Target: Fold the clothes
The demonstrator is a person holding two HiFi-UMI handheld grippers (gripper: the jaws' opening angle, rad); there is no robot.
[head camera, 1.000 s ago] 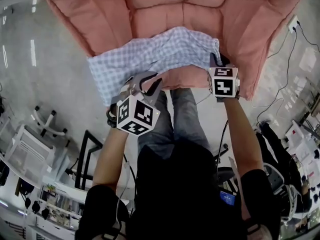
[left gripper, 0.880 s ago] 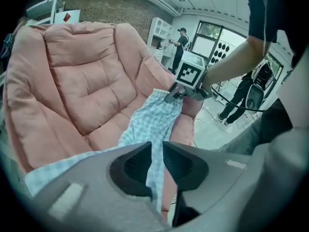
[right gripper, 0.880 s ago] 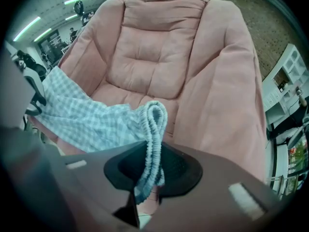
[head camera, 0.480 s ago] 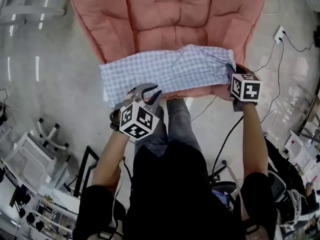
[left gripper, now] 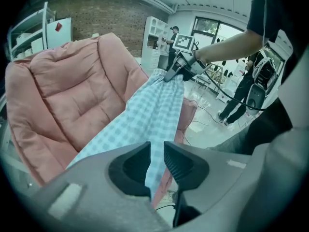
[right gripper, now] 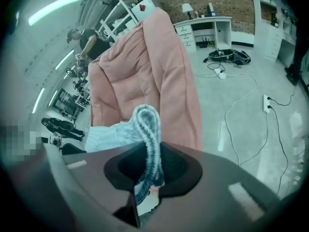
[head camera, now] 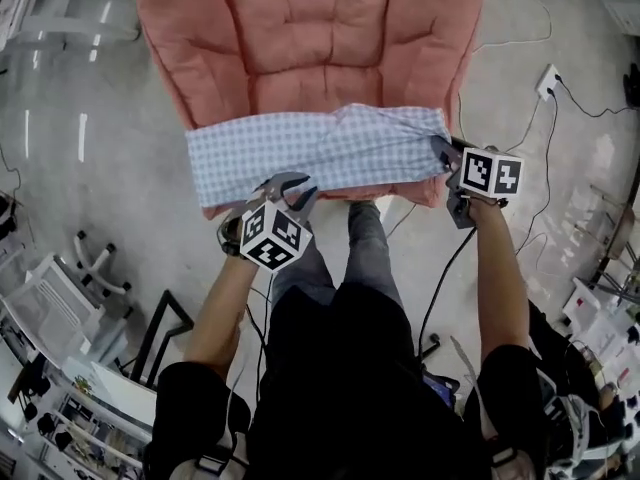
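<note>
Left gripper [head camera: 289, 189] is all but closed, with a thin edge of the blue-and-white checked garment [head camera: 318, 151] nipped in the narrow slot between its jaws. In its own view the cloth runs up from that slot to the right gripper [left gripper: 175, 74] at upper centre. The right gripper is closed just as far, and its own view shows a thick bunched fold of the same cloth clamped between its jaws, rising above them in a loop.

In the head view the garment is stretched as a long band across the middle of the frame. It hangs between the two grippers in front of the pink armchair [head camera: 300, 38], which fills the upper centre, and it seems to lie against the seat's front edge.

This looks like the spreading stage of a fold, with the cloth held taut by its two ends and not yet laid down. The next move probably calls for lowering the band flat onto the seat, or swinging one end across to meet the other. Either way both pinches must hold and the tension must stay even, because the left grip on a single thin edge looks more likely to slip.
</note>
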